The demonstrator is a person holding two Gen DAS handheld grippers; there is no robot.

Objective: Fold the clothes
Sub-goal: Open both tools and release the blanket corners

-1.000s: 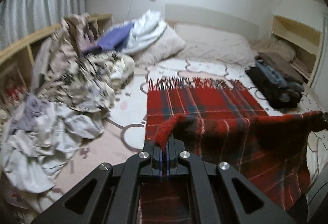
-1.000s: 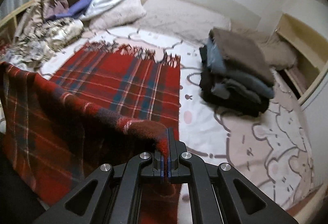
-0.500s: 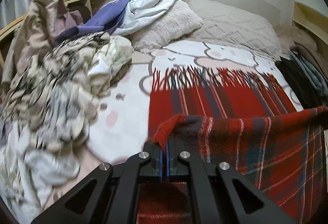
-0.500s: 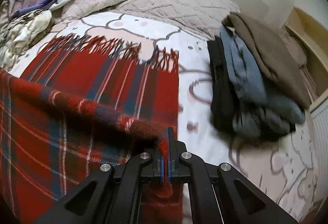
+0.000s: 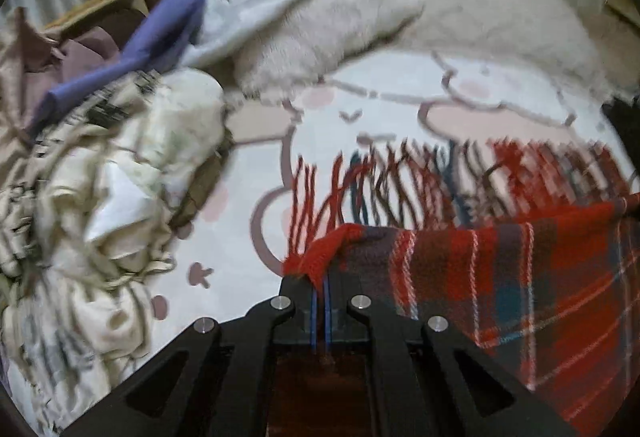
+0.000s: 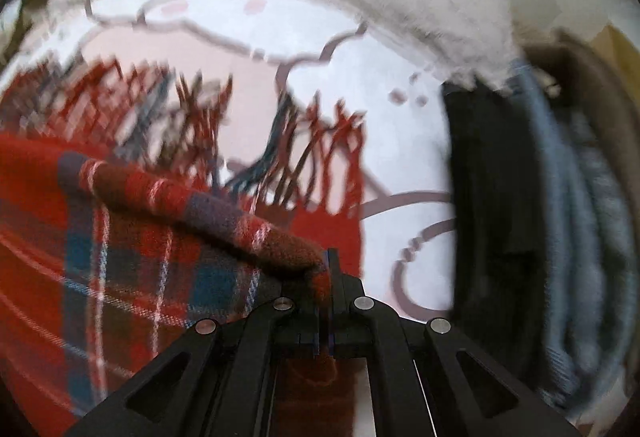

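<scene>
A red plaid scarf (image 5: 500,277) with a fringed end (image 5: 400,177) lies on the bed. My left gripper (image 5: 321,281) is shut on its left corner, the cloth bunched between the pads. The held edge stretches taut to the right, just short of the fringe. In the right wrist view the same red plaid scarf (image 6: 140,249) hangs to the left, and my right gripper (image 6: 326,277) is shut on its right corner, close to the fringe (image 6: 312,157). Both views are blurred by motion.
A heap of unfolded clothes (image 5: 100,177) fills the left side of the bed, with a purple garment (image 5: 140,49) and a fluffy pillow (image 5: 320,21) behind. A stack of folded dark and blue clothes (image 6: 540,217) sits close on the right. The cartoon-print sheet (image 5: 380,97) shows beyond the fringe.
Both grippers have carried the held edge of the scarf forward over the lying half, from mid-scarf up to the fringed end. The pillows and folded stack loom nearer.
</scene>
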